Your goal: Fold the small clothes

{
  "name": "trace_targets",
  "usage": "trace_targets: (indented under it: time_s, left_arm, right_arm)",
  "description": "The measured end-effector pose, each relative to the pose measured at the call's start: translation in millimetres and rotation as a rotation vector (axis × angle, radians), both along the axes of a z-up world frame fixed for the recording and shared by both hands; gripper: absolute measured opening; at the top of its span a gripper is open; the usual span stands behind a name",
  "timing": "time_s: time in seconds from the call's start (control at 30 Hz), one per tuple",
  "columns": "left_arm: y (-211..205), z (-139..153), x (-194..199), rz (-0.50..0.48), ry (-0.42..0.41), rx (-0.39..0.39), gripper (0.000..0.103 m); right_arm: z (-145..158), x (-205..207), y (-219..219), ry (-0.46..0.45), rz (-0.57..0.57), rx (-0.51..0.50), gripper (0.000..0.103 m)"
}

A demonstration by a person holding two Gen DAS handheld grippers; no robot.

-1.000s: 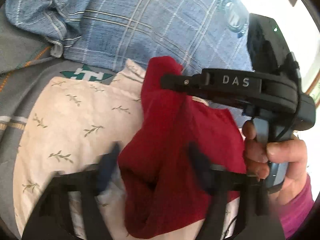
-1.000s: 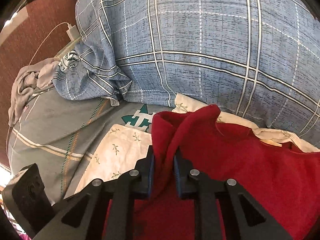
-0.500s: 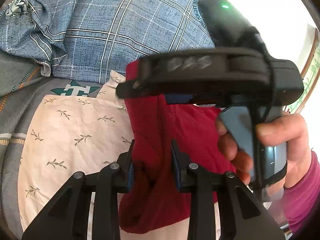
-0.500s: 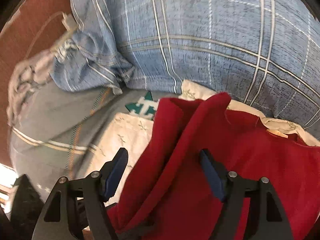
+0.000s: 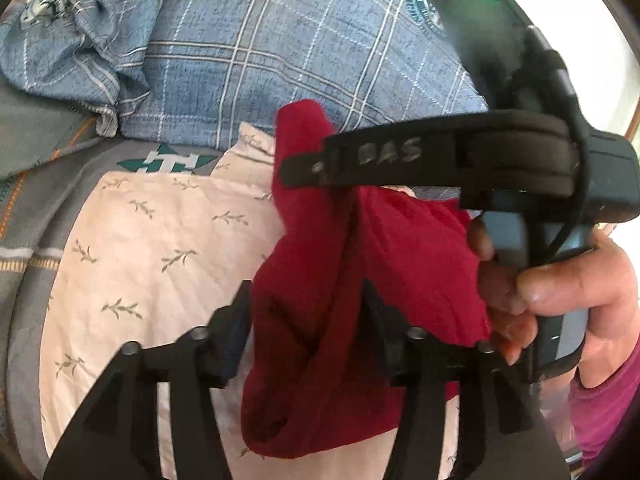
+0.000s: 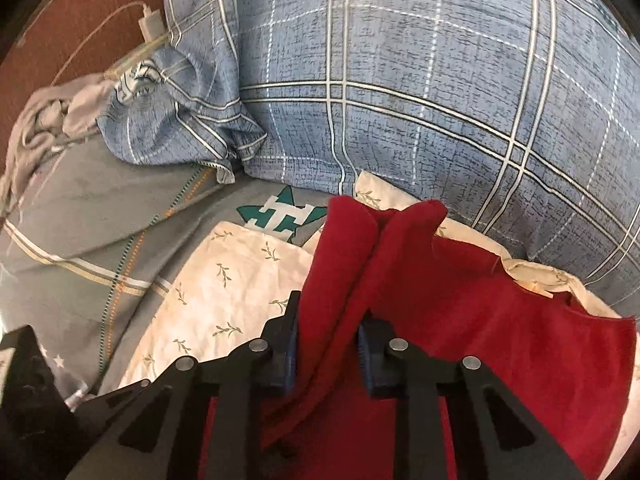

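Note:
A small red garment (image 5: 360,280) lies bunched on a cream leaf-print cloth (image 5: 160,248). My left gripper (image 5: 308,316) is open, its fingers either side of a hanging red fold. My right gripper (image 6: 326,344) stands around a raised red fold (image 6: 360,264), its pads close to the fabric with the jaws partly closed. The right gripper's black body (image 5: 480,156) and the hand holding it (image 5: 560,292) fill the right of the left wrist view, above the red garment.
A large blue plaid pillow (image 6: 400,100) lies behind the clothes. A grey striped bedsheet (image 6: 100,220) with a green logo (image 6: 280,216) spreads to the left. A crumpled grey garment (image 6: 44,116) and a white charger with cable (image 6: 150,26) sit at the far left by a brown headboard.
My left gripper has opened and let go of the red fold. My right gripper, wide open half a second ago, has closed in around the raised red fold.

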State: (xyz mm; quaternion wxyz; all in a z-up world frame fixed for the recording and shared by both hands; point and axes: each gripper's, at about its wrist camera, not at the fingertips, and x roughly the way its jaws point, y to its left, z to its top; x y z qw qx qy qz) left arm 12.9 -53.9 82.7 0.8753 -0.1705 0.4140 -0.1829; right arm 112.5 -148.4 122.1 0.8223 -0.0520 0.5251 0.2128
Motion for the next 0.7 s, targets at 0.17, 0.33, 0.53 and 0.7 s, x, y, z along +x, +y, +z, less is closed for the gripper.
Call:
trace_targets:
  time_s: [0.17,0.33,0.53,0.7]
  left_arm:
    - [0,-3,-1,0.026,0.008,0.012,0.06]
    - [-6,2,-3,0.008,0.006,0.001,0.027]
    - [-26,28,-14,-0.02,-0.042,0.021,0.016]
    - [-51,49,-13,-0.05,-0.063,0.045,0.015]
  right_arm:
    - [5,0,-11,0.002,-0.01,0.043,0.023]
    - [14,-2,-22,-0.001,-0.018,0.07,0.021]
    - [32,-6,-45,-0.025,-0.04,0.103,0.02]
    - [53,-12,-74,-0.062,-0.075,0.119,0.018]
